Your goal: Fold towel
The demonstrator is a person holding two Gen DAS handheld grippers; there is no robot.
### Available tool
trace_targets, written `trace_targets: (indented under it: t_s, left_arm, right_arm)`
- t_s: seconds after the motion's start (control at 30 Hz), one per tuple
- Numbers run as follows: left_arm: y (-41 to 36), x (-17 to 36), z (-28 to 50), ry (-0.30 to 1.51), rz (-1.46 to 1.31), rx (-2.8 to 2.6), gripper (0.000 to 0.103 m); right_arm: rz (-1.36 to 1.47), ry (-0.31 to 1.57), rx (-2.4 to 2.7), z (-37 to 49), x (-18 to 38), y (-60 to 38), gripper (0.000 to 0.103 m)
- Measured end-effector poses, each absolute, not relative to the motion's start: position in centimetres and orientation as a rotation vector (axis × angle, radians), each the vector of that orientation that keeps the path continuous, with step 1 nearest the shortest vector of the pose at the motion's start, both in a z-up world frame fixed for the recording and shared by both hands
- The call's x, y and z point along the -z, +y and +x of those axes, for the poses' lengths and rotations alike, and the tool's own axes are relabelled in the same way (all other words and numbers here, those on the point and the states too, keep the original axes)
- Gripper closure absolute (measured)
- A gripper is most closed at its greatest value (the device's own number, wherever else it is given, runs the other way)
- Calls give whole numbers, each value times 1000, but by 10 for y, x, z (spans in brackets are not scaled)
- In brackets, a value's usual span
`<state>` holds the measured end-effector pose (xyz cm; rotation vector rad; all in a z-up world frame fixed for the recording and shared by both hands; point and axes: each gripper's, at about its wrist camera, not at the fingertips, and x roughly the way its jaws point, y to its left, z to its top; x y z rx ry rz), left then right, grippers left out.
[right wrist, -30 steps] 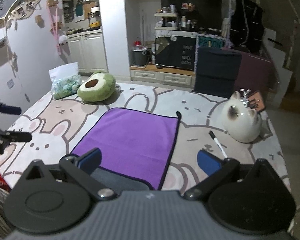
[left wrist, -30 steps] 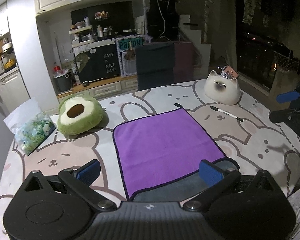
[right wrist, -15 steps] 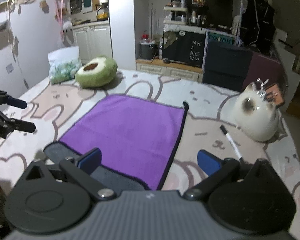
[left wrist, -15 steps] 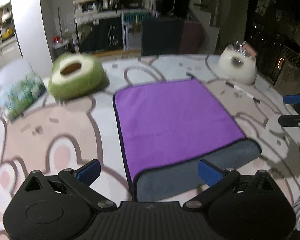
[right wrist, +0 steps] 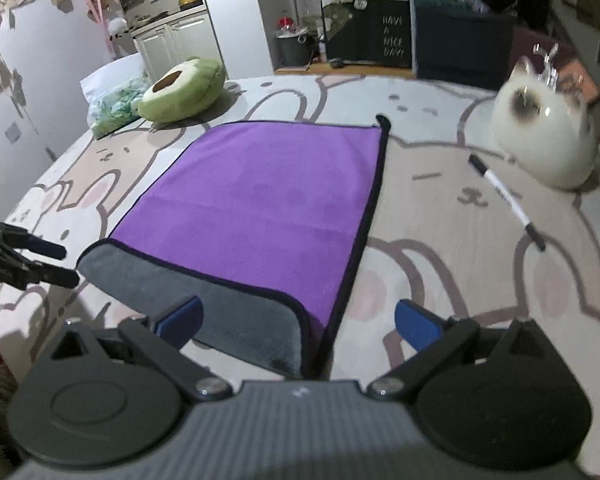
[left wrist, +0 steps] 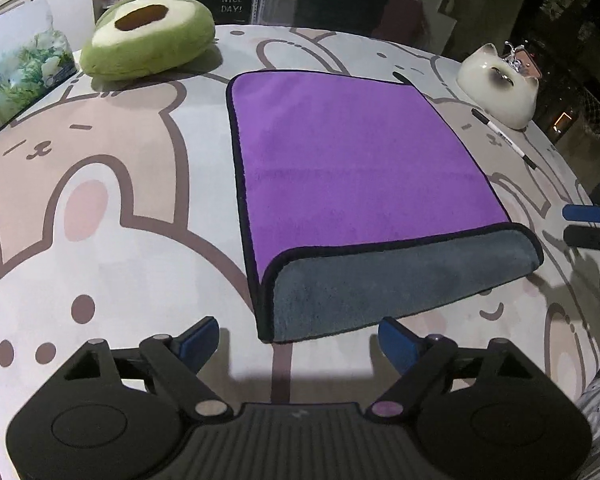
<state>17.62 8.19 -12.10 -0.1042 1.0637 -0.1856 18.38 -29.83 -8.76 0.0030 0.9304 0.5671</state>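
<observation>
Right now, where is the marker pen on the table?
In both wrist views the marker pen lies on the tablecloth to the right of the purple towel, just in front of the white cat figure.

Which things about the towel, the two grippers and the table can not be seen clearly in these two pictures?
- Towel: near right corner hidden behind the right gripper, right wrist view.
- What lies under the towel's grey flap: covered, both views.
- Left gripper: whether its fingers touch the tablecloth cannot be told.
- Cat figure: blurred, right wrist view.
</observation>
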Motion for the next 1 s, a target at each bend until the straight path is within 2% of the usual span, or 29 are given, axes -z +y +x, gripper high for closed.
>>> trace_targets:
  t_s: [0.1, 0.2, 0.23, 0.3, 0.37, 0.43, 0.5, 0.57, 0.6, 0.63, 0.73, 1.0]
  left_arm:
    - [82, 122, 179, 1053, -107, 197, 17]
    - [84, 124, 182, 1050, -126, 222, 30]
    - [86, 126, 185, 1059, -152, 229, 35]
    - [89, 129, 189, 1071, -180, 235, 43]
    - [90, 131, 192, 1081, -186, 231, 51]
    - [93, 133, 194, 1084, -199, 228, 56]
    - [95, 132, 195, 1079, -204, 228, 65]
    - [97, 132, 196, 1078, -208, 219, 88]
    - [98, 132, 196, 1081, -207, 210, 93]
    - [100, 133, 196, 1083, -210, 204, 95]
    - [101, 133, 196, 1080, -212, 209, 97]
    - [98, 117, 195, 1031, -187, 216, 99]
  right_arm:
    - [57, 925, -595, 186, 94, -306, 0]
    - [77, 957, -612, 190, 100, -307, 0]
    - [89, 969, -620, 192, 101, -306, 4]
    - [106, 1008, -639, 198, 104, -303, 16]
    - [103, 1051, -650, 202, 109, -297, 33]
    - [78, 1079, -643, 201, 114, -290, 42]
    - [60, 1111, -644, 201, 119, -284, 56]
    - [39, 1129, -642, 199, 124, -281, 73]
    - [26, 1128, -646, 199, 126, -279, 77]
    - [17, 1128, -650, 197, 126, -278, 85]
    - [1, 1113, -641, 195, 126, -277, 96]
    - [-3, 1104, -642, 195, 116, -281, 98]
